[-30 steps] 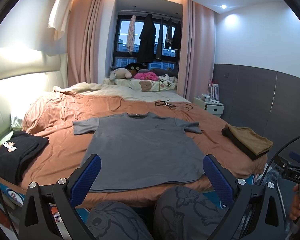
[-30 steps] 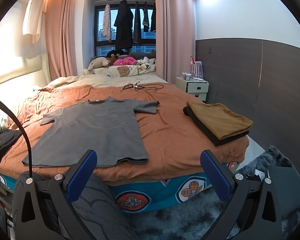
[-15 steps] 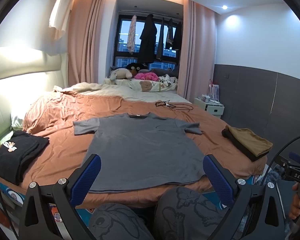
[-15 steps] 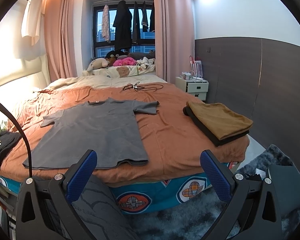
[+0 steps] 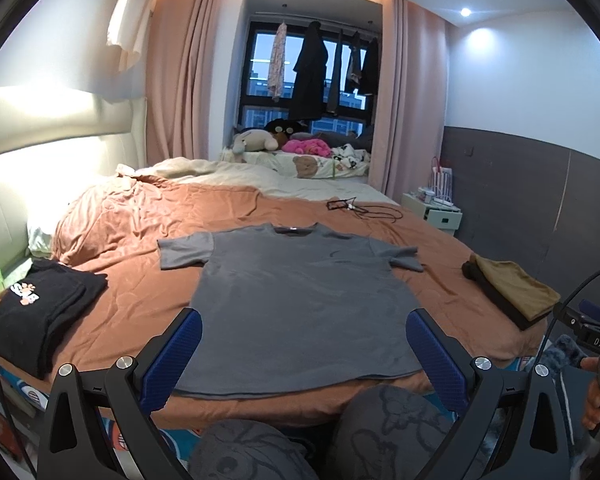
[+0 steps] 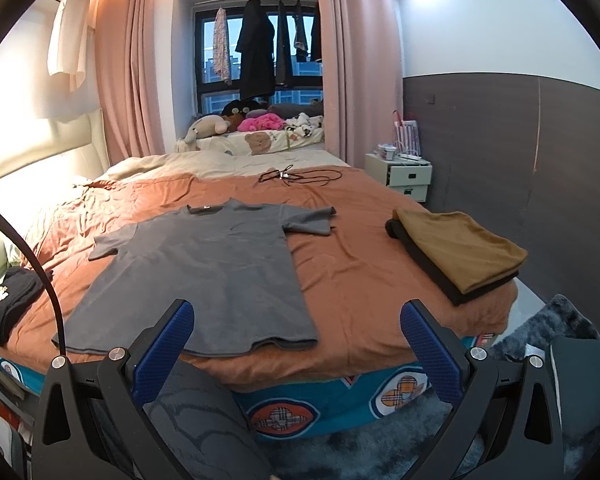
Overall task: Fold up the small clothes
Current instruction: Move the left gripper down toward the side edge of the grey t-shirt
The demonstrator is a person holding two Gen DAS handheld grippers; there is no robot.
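Note:
A grey T-shirt (image 5: 296, 300) lies spread flat on the orange bedspread (image 5: 120, 304), collar toward the far side, hem near the front edge. The right wrist view shows the same T-shirt (image 6: 204, 272) left of centre. My left gripper (image 5: 304, 356) hovers open over the shirt's hem, blue pads wide apart, nothing between them. Held back from the bed's front edge, my right gripper (image 6: 296, 344) is open and empty, to the right of the shirt's lower corner.
Folded brown and black clothes (image 6: 460, 256) sit at the bed's right edge, and a folded black garment (image 5: 32, 316) lies at the left. A black cable (image 6: 296, 176) rests farther back. A person's knees (image 5: 320, 436) are below the grippers. A nightstand (image 6: 404, 174) stands by the wall.
Both grippers have lifted and shifted very slightly; the shirt and the piles lie as before.

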